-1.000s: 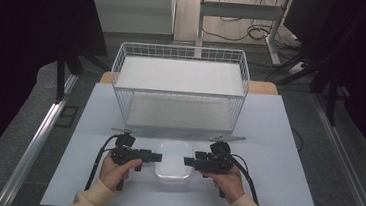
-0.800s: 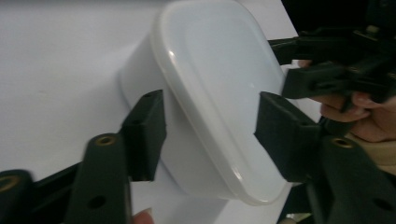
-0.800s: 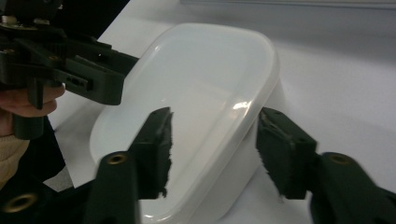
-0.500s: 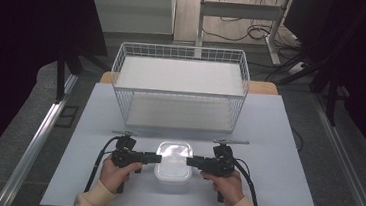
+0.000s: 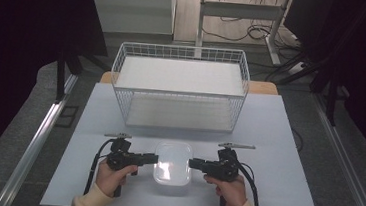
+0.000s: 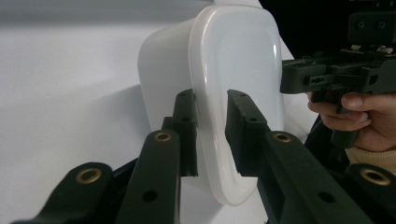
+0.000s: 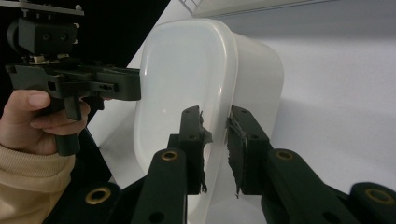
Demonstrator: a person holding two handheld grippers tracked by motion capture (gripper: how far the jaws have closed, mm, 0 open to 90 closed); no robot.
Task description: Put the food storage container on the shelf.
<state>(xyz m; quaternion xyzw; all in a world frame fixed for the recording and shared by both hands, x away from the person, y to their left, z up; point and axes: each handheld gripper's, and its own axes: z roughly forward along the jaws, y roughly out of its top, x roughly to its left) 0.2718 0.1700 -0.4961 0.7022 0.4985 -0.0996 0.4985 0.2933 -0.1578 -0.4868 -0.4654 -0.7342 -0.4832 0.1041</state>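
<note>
White translucent plastic lidded container (image 5: 172, 163) sits on the pale grey table top (image 5: 278, 141) near the person's edge, between the two grippers, in front of the white wire basket (image 5: 180, 85). Container not lifted as far as I can tell; base looks flat on the table. Left gripper (image 5: 152, 158) at its left rim: in the left gripper view the jaws straddle the lid edge (image 6: 212, 116), a gap showing on the upper side, so parted, not clenched. Right gripper (image 5: 193, 163) at the right rim: right gripper view has jaws either side of the rim (image 7: 217, 126), pads worn, small gap, not clamped either. Judgement: approach done, both sides lined up; squeeze, lift and likely carry to the basket remain. Basket empty, well apart from the container.
</note>
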